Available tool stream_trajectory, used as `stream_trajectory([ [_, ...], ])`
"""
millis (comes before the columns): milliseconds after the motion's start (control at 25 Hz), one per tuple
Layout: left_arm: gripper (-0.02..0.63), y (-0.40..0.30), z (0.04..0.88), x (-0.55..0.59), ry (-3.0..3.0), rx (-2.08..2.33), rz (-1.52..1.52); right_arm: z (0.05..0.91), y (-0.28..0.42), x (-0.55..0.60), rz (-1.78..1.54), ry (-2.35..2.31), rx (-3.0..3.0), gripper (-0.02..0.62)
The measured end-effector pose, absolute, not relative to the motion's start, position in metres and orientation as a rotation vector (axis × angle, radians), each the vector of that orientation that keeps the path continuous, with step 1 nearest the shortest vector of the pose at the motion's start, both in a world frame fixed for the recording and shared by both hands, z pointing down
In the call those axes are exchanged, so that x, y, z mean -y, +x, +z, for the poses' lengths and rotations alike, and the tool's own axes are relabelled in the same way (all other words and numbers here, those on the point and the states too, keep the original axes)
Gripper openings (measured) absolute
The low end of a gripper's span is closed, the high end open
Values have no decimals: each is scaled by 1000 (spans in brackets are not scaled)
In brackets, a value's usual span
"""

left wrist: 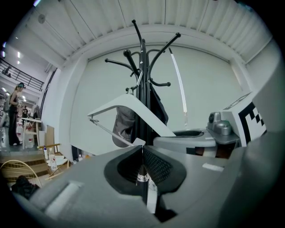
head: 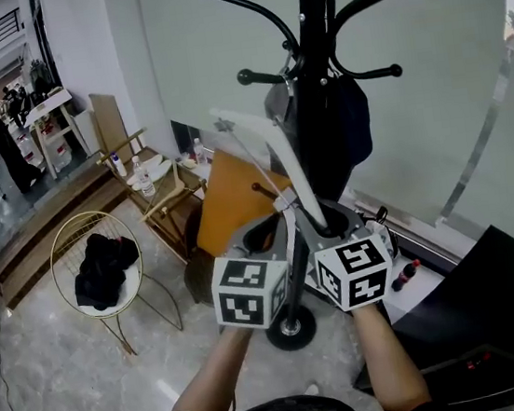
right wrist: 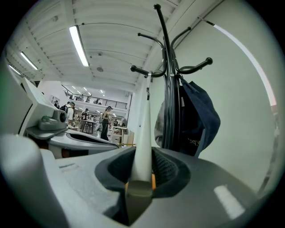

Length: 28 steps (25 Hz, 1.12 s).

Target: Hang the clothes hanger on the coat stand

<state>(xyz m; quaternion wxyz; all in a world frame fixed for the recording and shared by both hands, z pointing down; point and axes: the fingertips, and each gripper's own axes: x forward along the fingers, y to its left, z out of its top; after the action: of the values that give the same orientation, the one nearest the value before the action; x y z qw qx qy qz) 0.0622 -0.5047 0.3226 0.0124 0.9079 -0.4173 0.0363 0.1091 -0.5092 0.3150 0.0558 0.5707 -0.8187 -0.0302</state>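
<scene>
The black coat stand [head: 318, 60] rises in front of the pale wall, with a dark blue garment [head: 348, 127] hanging on it. A white clothes hanger [head: 280, 154] slants up toward the stand's hooks. Its wire hook [left wrist: 139, 79] lies close to a stand arm; whether it rests there I cannot tell. My left gripper [head: 268, 234] is shut on the hanger's thin dark lower bar [left wrist: 142, 176]. My right gripper [head: 327, 223] is open, and the hanger's white arm [right wrist: 143, 147] lies between its jaws. The stand [right wrist: 168, 102] and the garment [right wrist: 200, 118] sit just behind that arm.
A gold wire chair [head: 62, 237] holding black clothing stands at the left. An orange board [head: 233, 198] and a small table with bottles [head: 146, 179] sit behind the stand's round base [head: 292, 329]. A cola bottle [head: 405, 274] and a black case [head: 496, 309] are at the right. People stand far left.
</scene>
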Motion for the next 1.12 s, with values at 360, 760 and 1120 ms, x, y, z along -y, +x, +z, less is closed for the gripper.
stream_trajectory([
  [360, 6, 55, 324, 491, 2857, 1235, 108, 310, 108, 493, -108, 1827, 2435, 94],
  [760, 6, 54, 326, 476, 2882, 1165, 114, 305, 107, 475, -122, 1900, 2396, 95],
  [1120, 6, 68, 321, 460, 2887, 1168, 111, 297, 114, 456, -149, 1893, 2419, 98],
])
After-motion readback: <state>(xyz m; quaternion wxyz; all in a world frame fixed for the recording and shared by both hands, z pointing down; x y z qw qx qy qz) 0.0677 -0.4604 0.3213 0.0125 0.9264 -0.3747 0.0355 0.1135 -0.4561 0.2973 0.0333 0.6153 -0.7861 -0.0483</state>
